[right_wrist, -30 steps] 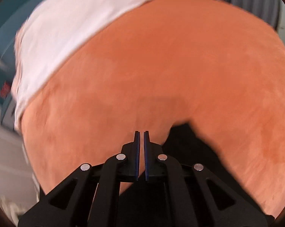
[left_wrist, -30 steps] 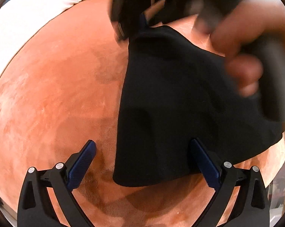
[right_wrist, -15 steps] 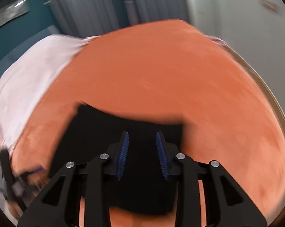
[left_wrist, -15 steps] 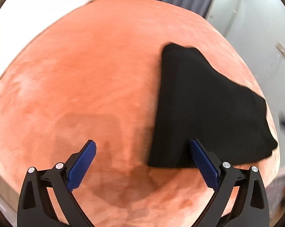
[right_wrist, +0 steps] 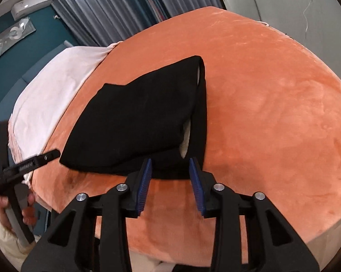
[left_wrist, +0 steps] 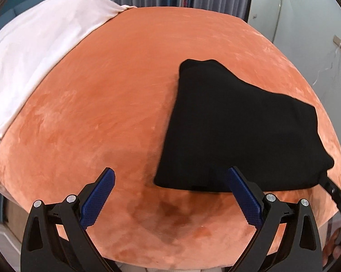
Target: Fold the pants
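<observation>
Jaws of the left gripper (left_wrist: 170, 191) stand wide apart at the bottom of the left wrist view, with nothing between them; the right-hand blue pad (left_wrist: 244, 198) overlaps the near hem of the pants (left_wrist: 238, 131) in the picture, though whether it touches the cloth cannot be told. Jaws of the right gripper (right_wrist: 170, 182) are partly parted and have just been opening; they hover at the near edge of the pants (right_wrist: 136, 122) and no cloth is pinched between the pads.

Folded black, the pants lie flat on the orange bed cover (left_wrist: 102, 113), right of centre in the left view, centre-left in the right view. Beyond them a pale pink sheet (left_wrist: 34, 40) covers the upper left of the bed, then grey curtains (right_wrist: 116, 6) and a teal wall (right_wrist: 16, 68).

A second ago the right gripper was shut and a hand crowded the top of the left view over the pants; now that area is clear and more of the bed shows.

Only the right view shows the person's left hand (right_wrist: 14, 213) on its gripper handle at lower left, and pale lining (right_wrist: 186, 140) inside the fold. Only the left view shows the right gripper's tip (left_wrist: 335, 191) at the right edge.
</observation>
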`<action>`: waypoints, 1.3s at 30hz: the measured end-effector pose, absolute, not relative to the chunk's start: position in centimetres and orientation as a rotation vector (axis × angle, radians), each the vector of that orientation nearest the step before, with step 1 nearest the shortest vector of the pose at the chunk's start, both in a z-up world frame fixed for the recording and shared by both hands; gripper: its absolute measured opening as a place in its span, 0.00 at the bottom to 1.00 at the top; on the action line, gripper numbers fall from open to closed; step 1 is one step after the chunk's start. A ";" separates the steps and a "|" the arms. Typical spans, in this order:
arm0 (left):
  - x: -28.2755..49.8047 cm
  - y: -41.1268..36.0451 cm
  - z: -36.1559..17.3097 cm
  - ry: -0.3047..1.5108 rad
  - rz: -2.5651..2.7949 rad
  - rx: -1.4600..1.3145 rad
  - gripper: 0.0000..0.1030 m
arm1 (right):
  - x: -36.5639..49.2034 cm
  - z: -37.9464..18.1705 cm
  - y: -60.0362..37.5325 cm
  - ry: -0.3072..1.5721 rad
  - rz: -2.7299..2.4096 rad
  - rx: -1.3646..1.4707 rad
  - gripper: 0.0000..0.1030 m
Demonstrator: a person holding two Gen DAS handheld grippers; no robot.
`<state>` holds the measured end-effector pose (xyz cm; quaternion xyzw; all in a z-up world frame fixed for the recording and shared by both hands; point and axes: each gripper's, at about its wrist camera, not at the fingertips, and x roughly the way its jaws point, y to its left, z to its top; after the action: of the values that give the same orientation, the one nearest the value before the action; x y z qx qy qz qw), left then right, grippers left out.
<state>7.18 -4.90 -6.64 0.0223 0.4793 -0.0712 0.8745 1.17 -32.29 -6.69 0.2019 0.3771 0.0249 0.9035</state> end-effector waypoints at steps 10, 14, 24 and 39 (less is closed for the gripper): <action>8.3 -7.3 -10.4 1.017 -0.087 0.202 0.95 | 0.5 -10.4 -37.2 0.859 -0.094 0.435 0.00; 8.4 -7.4 -9.5 0.998 -0.099 0.180 0.95 | -2.1 -5.1 -37.2 0.683 -0.054 0.480 0.01; 9.0 -7.8 -11.0 1.025 -0.146 0.153 0.95 | 10.9 -7.4 -31.4 0.845 0.038 0.265 0.00; 9.8 -5.9 -12.0 1.066 -0.213 0.028 0.95 | 25.0 -7.2 -23.6 1.020 0.139 0.343 0.00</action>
<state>9.84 -5.94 -12.05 0.0132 0.5069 -0.1014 0.8559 25.00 -23.56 -7.16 0.1633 0.4854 0.0659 0.8564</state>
